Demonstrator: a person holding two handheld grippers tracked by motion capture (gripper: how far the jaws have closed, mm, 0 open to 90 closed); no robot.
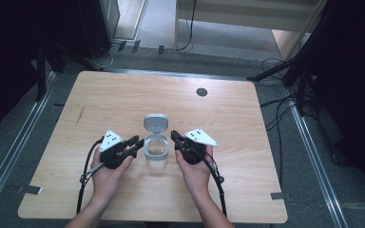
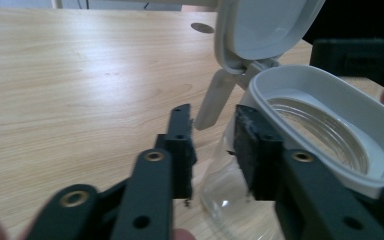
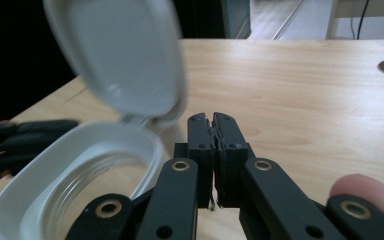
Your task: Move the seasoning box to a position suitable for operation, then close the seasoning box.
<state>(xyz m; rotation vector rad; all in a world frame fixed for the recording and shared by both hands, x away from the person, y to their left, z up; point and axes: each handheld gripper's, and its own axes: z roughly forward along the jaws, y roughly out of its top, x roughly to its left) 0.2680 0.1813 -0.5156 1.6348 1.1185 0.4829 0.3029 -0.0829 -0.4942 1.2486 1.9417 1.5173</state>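
While the clear jar (image 1: 156,153) stands on the table (image 1: 228,118) between the two grippers, its grey flip lid (image 1: 155,122) is swung up and back on its hinge, leaving the mouth open. The left gripper (image 2: 212,131) has its fingers apart, with the jar's transparent wall just beyond the right-hand finger and the lid's hanging latch tab (image 2: 211,100) just past the fingertips; whether a pad touches the wall cannot be told. The right gripper (image 3: 213,120) has its fingers pressed together on nothing, the jar's pale rim (image 3: 80,165) lying just to their left.

Judging from its look, the jar is probably rigid and light when empty, with a smooth, rounded wall likely to slip under hard pads and possibly to tip if pushed from one side. A firmer hold would likely be the thick grey collar beneath the rim, or the lid's front edge for closing it, with the other gripper steadying the body.
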